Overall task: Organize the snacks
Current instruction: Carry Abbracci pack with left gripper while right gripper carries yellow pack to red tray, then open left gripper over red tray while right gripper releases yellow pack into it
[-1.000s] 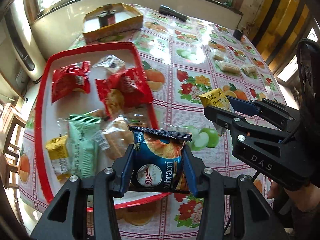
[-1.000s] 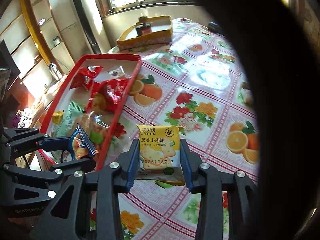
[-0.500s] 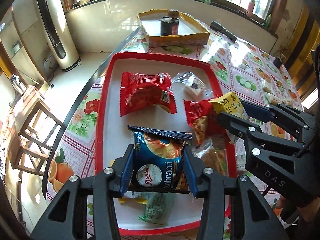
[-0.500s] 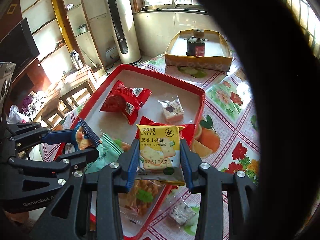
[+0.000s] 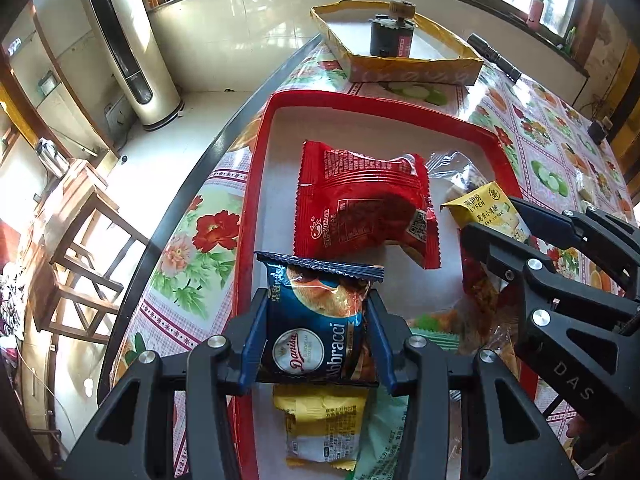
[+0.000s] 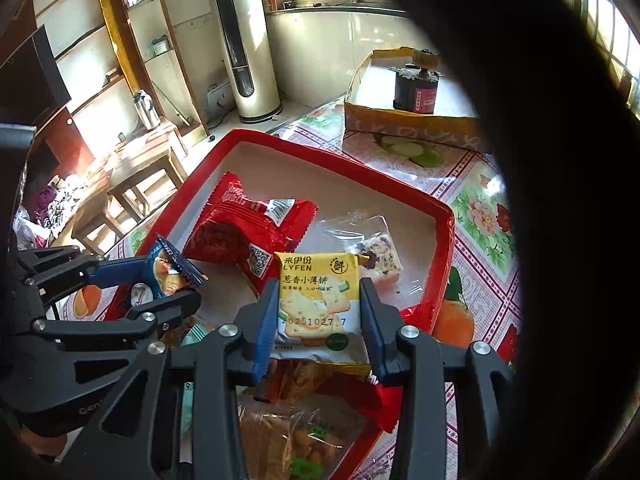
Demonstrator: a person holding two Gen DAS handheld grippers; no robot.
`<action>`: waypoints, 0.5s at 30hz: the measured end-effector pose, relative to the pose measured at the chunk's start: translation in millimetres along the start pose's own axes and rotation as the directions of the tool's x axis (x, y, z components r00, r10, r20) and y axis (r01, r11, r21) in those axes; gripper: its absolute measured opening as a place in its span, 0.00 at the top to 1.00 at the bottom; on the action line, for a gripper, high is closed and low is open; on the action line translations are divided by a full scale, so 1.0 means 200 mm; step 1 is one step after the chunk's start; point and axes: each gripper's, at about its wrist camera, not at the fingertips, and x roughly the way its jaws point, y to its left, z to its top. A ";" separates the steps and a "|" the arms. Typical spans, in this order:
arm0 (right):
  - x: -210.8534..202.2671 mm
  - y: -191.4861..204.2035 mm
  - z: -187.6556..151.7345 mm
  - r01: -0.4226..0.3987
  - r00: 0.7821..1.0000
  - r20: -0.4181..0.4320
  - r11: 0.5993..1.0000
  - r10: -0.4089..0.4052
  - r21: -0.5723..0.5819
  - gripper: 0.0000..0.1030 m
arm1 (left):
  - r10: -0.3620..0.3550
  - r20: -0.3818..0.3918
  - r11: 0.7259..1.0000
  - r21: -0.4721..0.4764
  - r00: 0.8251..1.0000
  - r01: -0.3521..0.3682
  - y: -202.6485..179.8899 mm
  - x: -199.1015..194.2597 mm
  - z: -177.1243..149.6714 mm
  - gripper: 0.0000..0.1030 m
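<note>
Left gripper clamps blue biscuit packet; right gripper clamps yellow cracker packet, over red tray.

A tray is set on the table near its edge. Behind the tray, a box is placed, with a can inside. In the tray, snack packets are scattered.

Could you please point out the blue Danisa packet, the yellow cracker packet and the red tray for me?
blue Danisa packet (image 5: pixel 316 332): left wrist view, front face.
yellow cracker packet (image 6: pixel 318 304): right wrist view, printed front.
red tray (image 5: pixel 380 102): left wrist view, far rim.
</note>
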 end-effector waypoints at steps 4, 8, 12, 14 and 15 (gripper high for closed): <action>0.03 0.01 0.01 0.012 1.000 -0.008 1.000 -0.013 -0.007 0.60 | 0.008 0.004 1.000 0.009 1.000 -0.008 0.00 0.01 0.01 0.53; 0.04 0.00 0.02 0.014 1.000 -0.016 1.000 -0.014 0.009 0.59 | 0.022 -0.003 1.000 0.013 1.000 -0.022 -0.01 0.03 0.02 0.52; 0.04 -0.01 0.02 0.018 0.999 -0.027 0.999 -0.017 0.026 0.51 | 0.047 -0.004 0.998 0.038 0.999 -0.047 -0.03 0.02 0.02 0.51; 0.03 -0.03 0.02 0.012 1.000 -0.025 0.999 -0.011 0.036 0.44 | 0.045 -0.007 0.998 0.038 0.999 -0.045 -0.03 0.02 0.02 0.50; 0.02 -0.03 0.01 0.013 1.000 -0.023 0.999 -0.012 0.042 0.40 | 0.048 -0.009 0.998 0.037 0.999 -0.048 -0.03 0.02 0.01 0.48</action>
